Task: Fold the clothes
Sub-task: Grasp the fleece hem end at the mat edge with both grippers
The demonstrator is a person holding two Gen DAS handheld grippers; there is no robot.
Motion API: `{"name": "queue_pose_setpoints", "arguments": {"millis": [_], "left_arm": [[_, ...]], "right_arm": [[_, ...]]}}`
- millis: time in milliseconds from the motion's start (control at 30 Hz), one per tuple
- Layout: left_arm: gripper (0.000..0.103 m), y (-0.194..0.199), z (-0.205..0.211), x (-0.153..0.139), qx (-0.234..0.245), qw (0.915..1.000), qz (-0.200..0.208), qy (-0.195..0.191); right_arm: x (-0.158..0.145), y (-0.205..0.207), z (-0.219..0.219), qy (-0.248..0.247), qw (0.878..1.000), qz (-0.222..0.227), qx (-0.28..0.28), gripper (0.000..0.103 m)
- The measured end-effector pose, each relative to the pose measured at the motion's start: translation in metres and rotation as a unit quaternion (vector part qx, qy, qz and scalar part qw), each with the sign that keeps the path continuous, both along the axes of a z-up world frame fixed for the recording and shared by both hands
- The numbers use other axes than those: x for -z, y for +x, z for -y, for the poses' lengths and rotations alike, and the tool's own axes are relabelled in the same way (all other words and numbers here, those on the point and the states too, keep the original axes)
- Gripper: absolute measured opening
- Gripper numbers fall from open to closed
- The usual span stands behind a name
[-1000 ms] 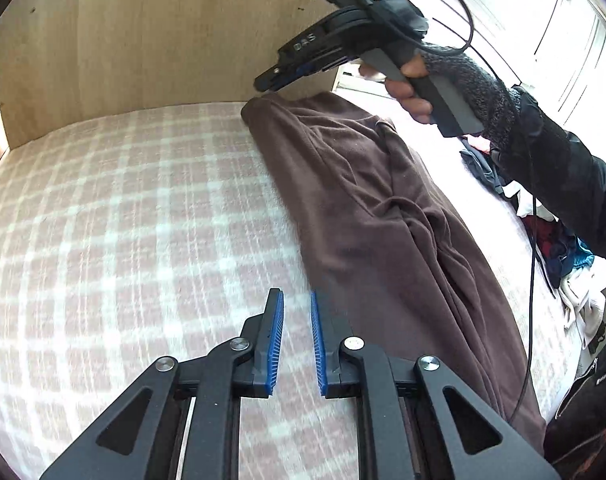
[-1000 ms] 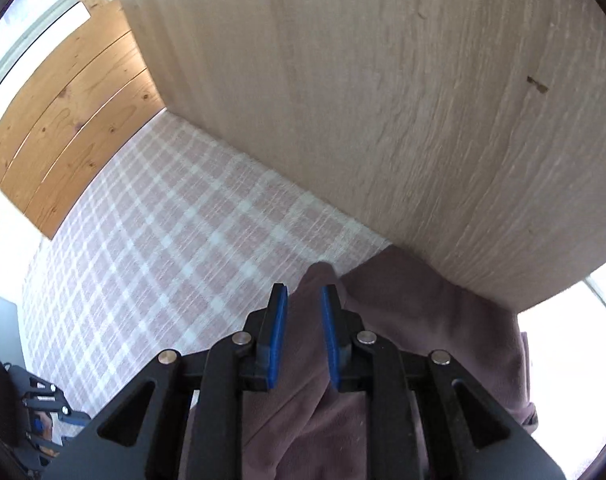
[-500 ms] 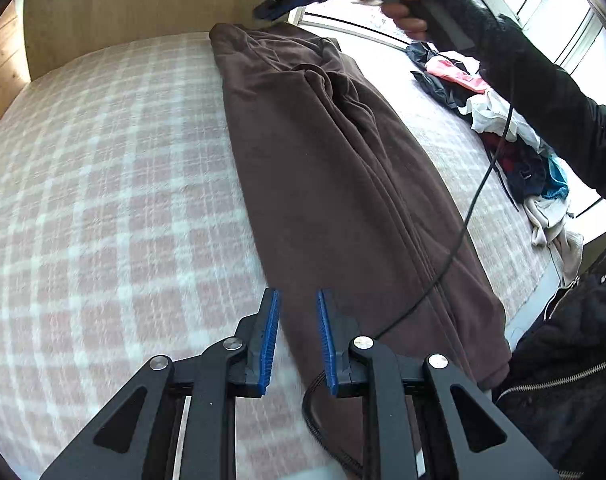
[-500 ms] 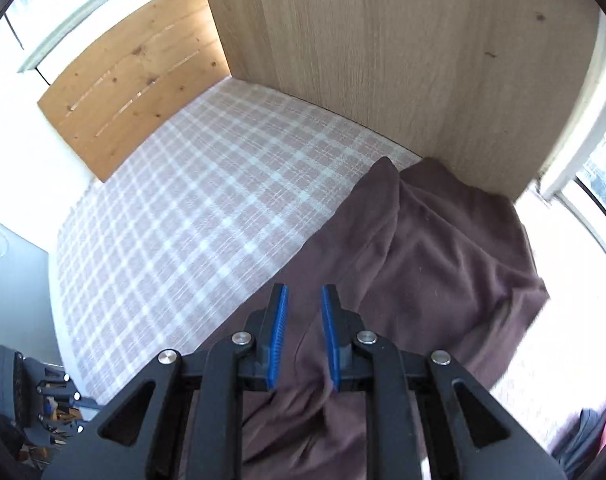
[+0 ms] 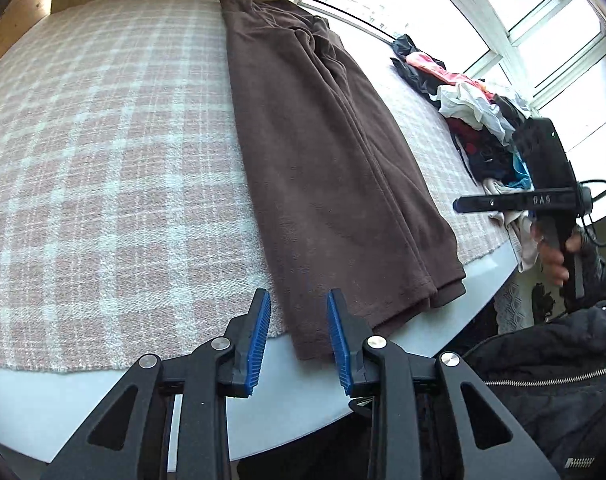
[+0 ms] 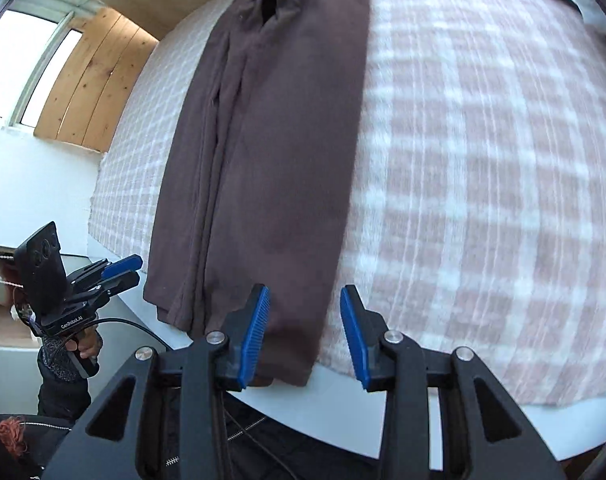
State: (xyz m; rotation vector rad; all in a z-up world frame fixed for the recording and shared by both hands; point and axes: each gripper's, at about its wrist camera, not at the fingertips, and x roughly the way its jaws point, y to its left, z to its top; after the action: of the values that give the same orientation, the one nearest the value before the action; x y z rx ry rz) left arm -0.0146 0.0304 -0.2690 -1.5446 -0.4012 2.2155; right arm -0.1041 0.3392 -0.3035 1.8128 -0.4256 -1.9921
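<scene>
Brown trousers (image 5: 319,152) lie lengthwise on the checked blanket (image 5: 103,152); both the left hand-held gripper (image 5: 299,340) and right hand-held gripper (image 6: 305,332) hover at the near hem, jaws opening, gripping nothing.

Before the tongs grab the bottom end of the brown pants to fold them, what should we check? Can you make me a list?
1. Brown pants lie long and mostly flat on the checked blanket: ok.
2. Left tongs are empty, jaws opening: ok.
3. Right tongs are empty, jaws opening: ok.
4. Both tongs sit by the near hem: ok.
5. Pads touching the cloth yet: cannot tell; the hem shows between them, but how far below is unclear.
6. Pile of other clothes lies apart from the pants: ok.
</scene>
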Motion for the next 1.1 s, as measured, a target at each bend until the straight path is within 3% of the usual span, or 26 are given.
{"name": "queue_pose_setpoints", "arguments": {"millis": [133, 233, 267, 333, 400, 500, 567, 633, 800, 933, 1000, 1100], "left_arm": [[0.034, -0.005, -0.007, 0.006, 0.052, 0.9986, 0.007, 0.006], [0.034, -0.002, -0.02, 0.006, 0.093, 0.9955, -0.001, -0.017], [0.033, -0.001, -0.024, 0.006, 0.106, 0.994, -0.005, -0.027], [0.031, 0.001, -0.03, 0.006, 0.124, 0.9915, -0.01, -0.039], [0.022, 0.003, -0.032, 0.004, 0.134, 0.9898, -0.015, -0.046], [0.02, 0.002, -0.032, 0.001, 0.142, 0.9882, -0.02, -0.054], [0.018, 0.005, -0.033, -0.005, 0.146, 0.9867, -0.03, -0.064], [0.018, 0.008, -0.033, -0.014, 0.154, 0.9845, -0.043, -0.071], [0.018, 0.01, -0.045, -0.028, 0.188, 0.9775, -0.056, -0.078], [0.018, 0.006, -0.051, -0.024, 0.199, 0.9752, -0.046, -0.085], [0.018, 0.007, -0.05, -0.021, 0.201, 0.9751, -0.041, -0.083], [0.018, 0.01, -0.049, -0.018, 0.205, 0.9747, -0.037, -0.082]], "right_arm": [[0.001, 0.025, 0.001, -0.001, 0.999, -0.003, 0.042, 0.041], [0.0, 0.034, 0.006, 0.001, 0.999, -0.018, 0.044, 0.041], [-0.002, 0.034, 0.009, 0.011, 0.999, -0.018, 0.033, 0.033], [-0.004, 0.032, 0.015, 0.032, 0.999, -0.018, 0.009, 0.005], [-0.014, 0.031, 0.014, 0.051, 0.998, -0.036, 0.004, 0.005], [-0.03, 0.037, 0.007, 0.031, 0.998, -0.058, 0.017, 0.008], [-0.039, 0.049, 0.001, 0.014, 0.997, -0.071, 0.023, 0.032], [-0.039, 0.061, 0.001, 0.029, 0.996, -0.083, 0.024, 0.039], [-0.023, 0.077, 0.028, 0.056, 0.993, -0.098, -0.015, 0.039], [-0.02, 0.081, 0.049, 0.116, 0.983, -0.134, -0.047, 0.039], [-0.01, 0.075, 0.051, 0.117, 0.984, -0.129, -0.043, 0.039], [-0.005, 0.068, 0.053, 0.106, 0.986, -0.126, -0.033, 0.025]]}}
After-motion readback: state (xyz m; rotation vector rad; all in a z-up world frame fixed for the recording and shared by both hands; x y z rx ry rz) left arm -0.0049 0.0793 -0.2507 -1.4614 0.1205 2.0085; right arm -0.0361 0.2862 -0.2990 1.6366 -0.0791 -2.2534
